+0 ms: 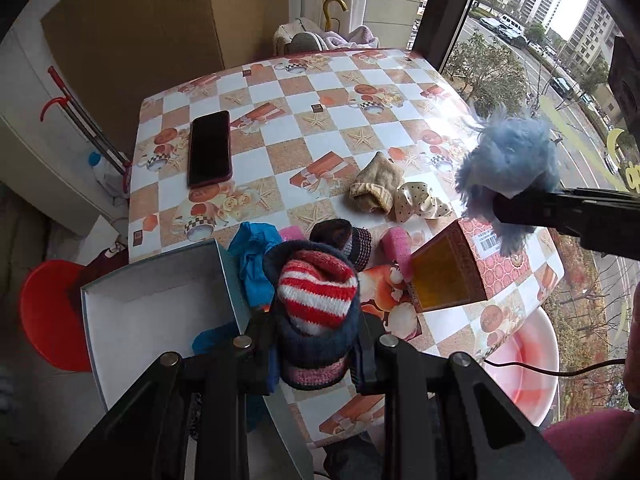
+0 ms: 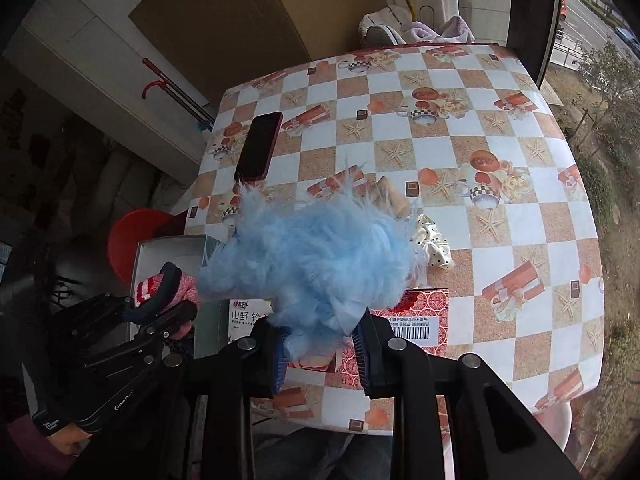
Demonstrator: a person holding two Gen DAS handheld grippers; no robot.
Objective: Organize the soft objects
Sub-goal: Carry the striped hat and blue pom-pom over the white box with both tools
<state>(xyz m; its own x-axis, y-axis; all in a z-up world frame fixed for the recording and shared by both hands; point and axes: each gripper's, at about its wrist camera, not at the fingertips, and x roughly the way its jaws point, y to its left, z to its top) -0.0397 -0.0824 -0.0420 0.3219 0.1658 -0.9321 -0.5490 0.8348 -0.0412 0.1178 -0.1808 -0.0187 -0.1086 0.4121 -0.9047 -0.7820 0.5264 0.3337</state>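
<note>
My left gripper [image 1: 316,356] is shut on a knit hat [image 1: 316,300] with red and white stripes and a navy band, held above the table's near edge beside the open white box [image 1: 160,304]. My right gripper [image 2: 322,344] is shut on a fluffy blue toy [image 2: 312,256], held above the red patterned box [image 2: 424,312]. In the left wrist view the toy [image 1: 510,164] and right gripper [image 1: 500,210] hang over that box [image 1: 452,268], which has an orange inside. A beige sock [image 1: 376,188], a polka-dot bow [image 1: 420,200], a blue cloth [image 1: 252,256], pink sponges [image 1: 398,246] and a dark knit piece [image 1: 344,238] lie on the table.
A black phone [image 1: 210,148] lies at the far left of the checkered table [image 1: 320,92]. A red stool [image 1: 48,316] stands left of the table, a pink basin [image 1: 532,356] at the right. A window is to the right. A chair with cloths [image 1: 320,38] stands behind.
</note>
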